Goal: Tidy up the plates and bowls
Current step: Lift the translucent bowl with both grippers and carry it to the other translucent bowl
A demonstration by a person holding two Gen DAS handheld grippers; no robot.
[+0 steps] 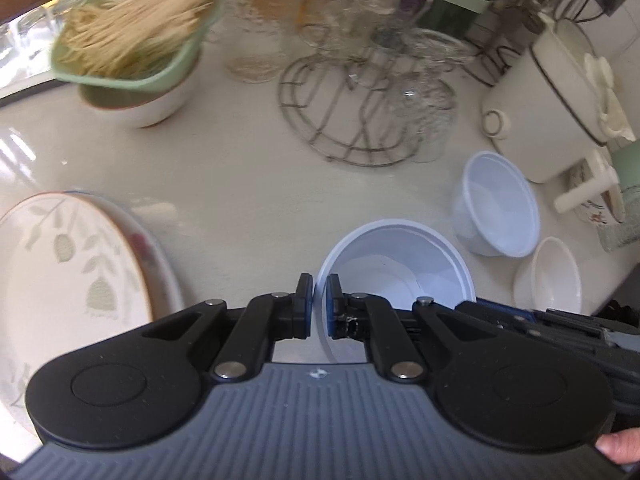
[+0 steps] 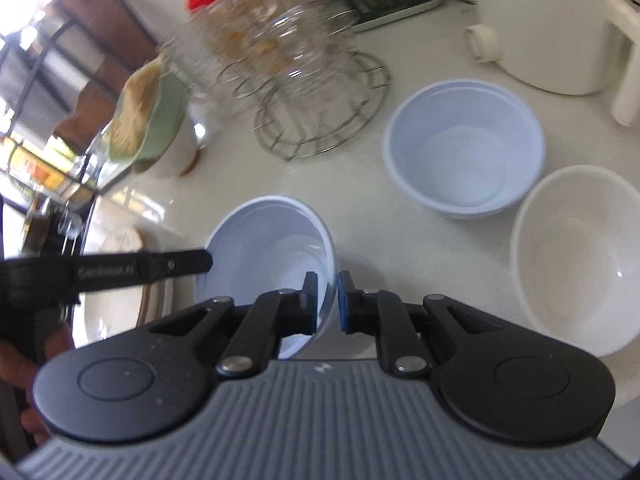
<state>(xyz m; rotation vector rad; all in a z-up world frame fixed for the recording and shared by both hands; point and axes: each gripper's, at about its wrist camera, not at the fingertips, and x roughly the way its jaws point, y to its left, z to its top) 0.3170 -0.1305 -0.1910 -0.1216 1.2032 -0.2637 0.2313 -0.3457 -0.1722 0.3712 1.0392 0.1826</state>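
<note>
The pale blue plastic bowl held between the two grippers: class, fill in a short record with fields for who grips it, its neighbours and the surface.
held item: pale blue plastic bowl
left gripper: shut on its rim
right gripper: shut on the opposite rim
neighbours: second pale blue plastic bowl; cream round bowl
stack beside: leaf-patterned round plate
surface: cream countertop

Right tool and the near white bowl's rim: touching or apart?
Touching. In the right wrist view the right tool is shut on the bowl, its rim pinched between the pads; the left tool clamps the opposite rim.
</note>
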